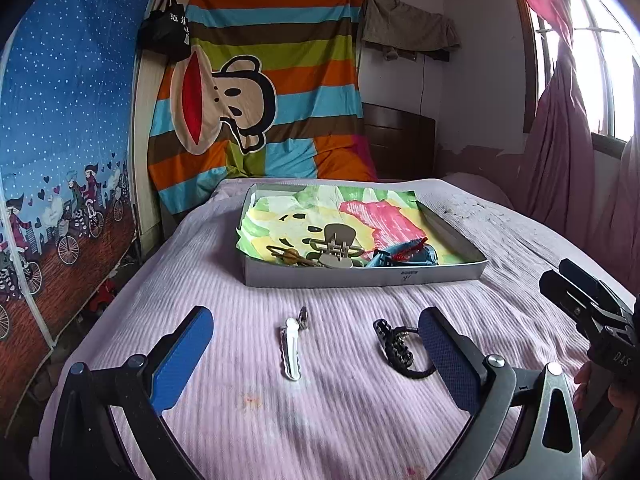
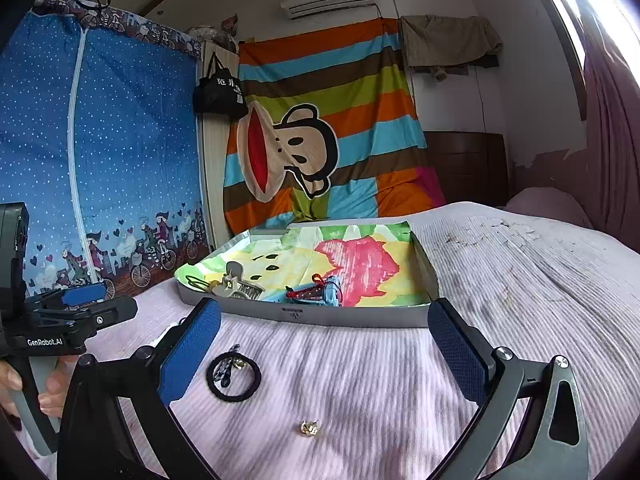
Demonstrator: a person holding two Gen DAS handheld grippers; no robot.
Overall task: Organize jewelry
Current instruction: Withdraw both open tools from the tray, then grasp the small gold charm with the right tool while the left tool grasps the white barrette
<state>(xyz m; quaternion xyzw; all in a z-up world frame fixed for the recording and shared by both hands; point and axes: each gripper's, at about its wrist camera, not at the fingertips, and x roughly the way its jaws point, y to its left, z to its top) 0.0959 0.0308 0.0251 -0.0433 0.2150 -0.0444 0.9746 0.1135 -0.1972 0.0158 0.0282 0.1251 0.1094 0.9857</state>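
A shallow grey box [image 1: 360,276] [image 2: 320,314] lined with colourful paper lies on the pink bedspread; a claw clip [image 1: 336,246] [image 2: 236,284], a brown clip [image 1: 286,255] and a blue and red item [image 1: 404,255] [image 2: 320,294] rest in it. In front of it lie a white hair clip [image 1: 292,350], a black hair tie with a charm [image 1: 396,346] [image 2: 233,376] and a small gold earring [image 2: 309,428]. My left gripper [image 1: 316,348] is open, the white clip between its fingers, untouched. My right gripper [image 2: 324,348] is open above the bedspread, the earring below it.
The bed [image 1: 280,420] runs to a striped cartoon sheet [image 1: 256,92] at the back. A blue fabric wardrobe [image 1: 60,140] stands on the left, pink curtains and a window [image 1: 592,80] on the right. A hand [image 2: 52,388] holds the left gripper's handle.
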